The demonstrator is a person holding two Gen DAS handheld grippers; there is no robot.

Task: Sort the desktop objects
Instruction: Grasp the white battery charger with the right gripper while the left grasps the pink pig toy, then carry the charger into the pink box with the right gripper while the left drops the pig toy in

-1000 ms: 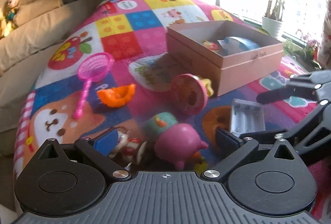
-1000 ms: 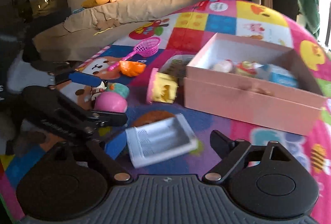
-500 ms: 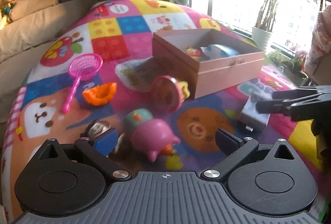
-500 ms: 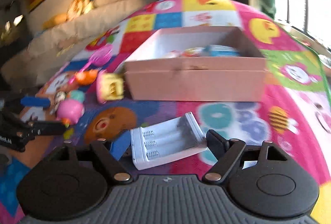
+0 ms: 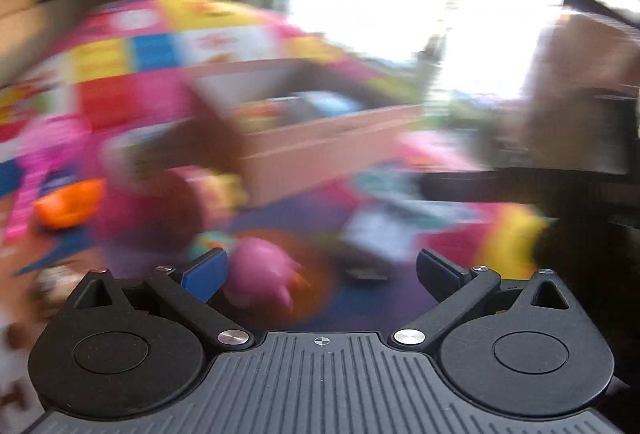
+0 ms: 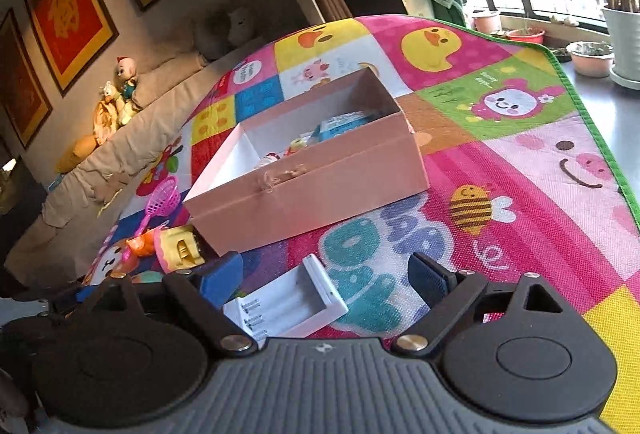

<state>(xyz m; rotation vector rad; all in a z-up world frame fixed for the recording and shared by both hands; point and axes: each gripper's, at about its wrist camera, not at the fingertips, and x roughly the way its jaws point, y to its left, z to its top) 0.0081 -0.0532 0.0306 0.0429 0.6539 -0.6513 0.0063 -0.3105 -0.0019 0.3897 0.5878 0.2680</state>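
Pink box [image 6: 304,189] sitting beyond white battery tray [image 6: 288,308]; right tongs [image 6: 326,276] opening around it; left tongs [image 5: 320,270] standing apart.

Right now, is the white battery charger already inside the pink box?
No, the white battery charger lies on the play mat in front of the pink box, between the right gripper's opening jaws.

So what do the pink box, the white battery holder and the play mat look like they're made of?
Pink box: probably matte cardboard, with thin flat walls and a scuffed, torn spot on its front. White battery holder: looks like glossy moulded plastic with ribbed slots. Play mat: seemingly woven plastic sheet, given its fine grid texture, printed cartoons and stitched green edge.
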